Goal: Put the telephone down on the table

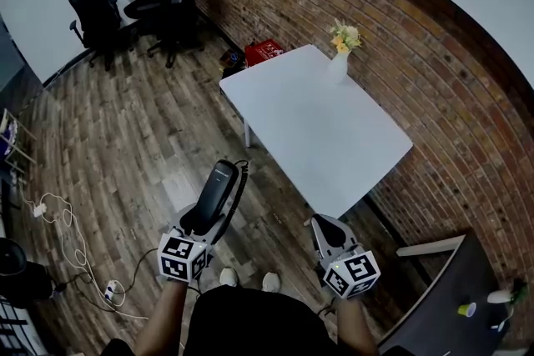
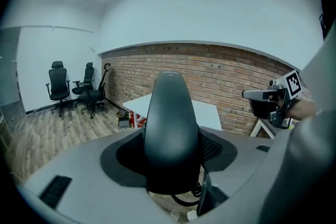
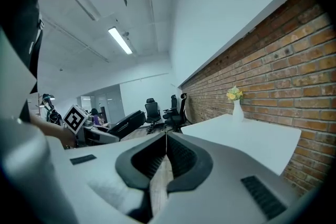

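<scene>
A black telephone handset (image 1: 219,189) stands up between the jaws of my left gripper (image 1: 207,221), which is shut on its lower part, out over the wooden floor. In the left gripper view the telephone (image 2: 170,128) fills the gap between the pads, with its curly cord (image 2: 189,199) hanging below. My right gripper (image 1: 327,231) is shut with nothing in it; its jaws (image 3: 166,139) meet at the tips. The white table (image 1: 325,129) lies ahead and to the right, apart from both grippers, and carries a white vase of flowers (image 1: 340,54) at its far end.
A brick wall (image 1: 434,71) runs along the table's right side. Black office chairs (image 1: 100,8) stand at the far left, and a red box (image 1: 265,52) lies beyond the table. Cables (image 1: 62,229) trail on the floor at left. A dark desk (image 1: 467,296) with cups is at bottom right.
</scene>
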